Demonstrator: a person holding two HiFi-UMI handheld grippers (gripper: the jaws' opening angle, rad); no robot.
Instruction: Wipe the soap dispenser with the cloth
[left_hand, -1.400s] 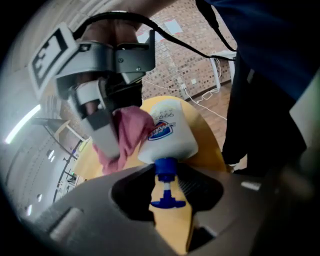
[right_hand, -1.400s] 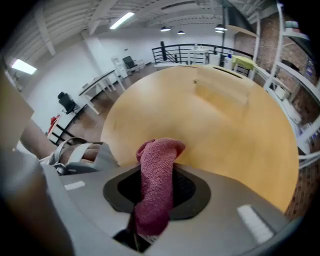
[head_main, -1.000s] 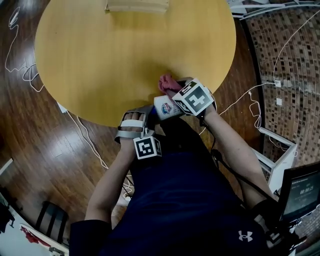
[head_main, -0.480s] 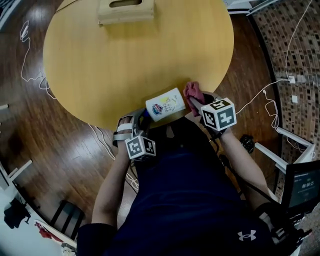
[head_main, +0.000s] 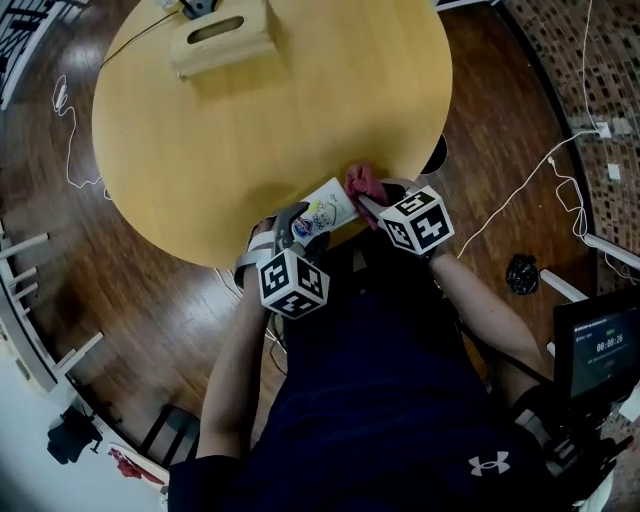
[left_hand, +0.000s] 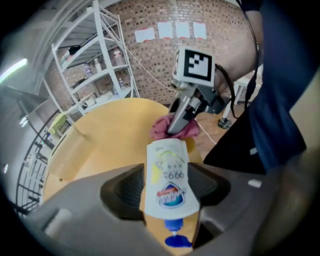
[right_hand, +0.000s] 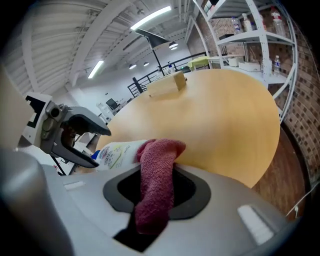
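- Soap dispenser (head_main: 325, 208), a white bottle with a blue pump, lies tilted over the round table (head_main: 250, 120) at its 5 o'clock rim. Its pump end points toward 7 o'clock in the head view.
- Whether it rests on the wood is not clear from any view.
- The left gripper (head_main: 296, 226) has its jaws opening. The left gripper view shows the dispenser (left_hand: 170, 182) between the two dark pads, label up and pump nearest the camera.
- The right gripper (head_main: 368, 198) is clamped on the pink cloth (head_main: 365, 185), which touches the bottle's base at its 2 o'clock side.
- Only the right gripper view shows the cloth (right_hand: 157, 185) running as a folded strip through the closed jaws.
- That view also shows the dispenser (right_hand: 117, 154) at 10 o'clock of the cloth.
- Only the head view shows the whole table, the wooden box (head_main: 220, 35) at its 11 o'clock edge and a monitor (head_main: 600, 345) at 4 o'clock of the frame.
- The gripper views add white shelving (left_hand: 95, 60) and a brick wall (left_hand: 165, 50), which the head view lacks.
- A second ago the dispenser was off the rim, in front of the torso, with the left jaws closed.
- Half a second ago it was at the rim and looked larger. The cloth has kept to the base end since then.
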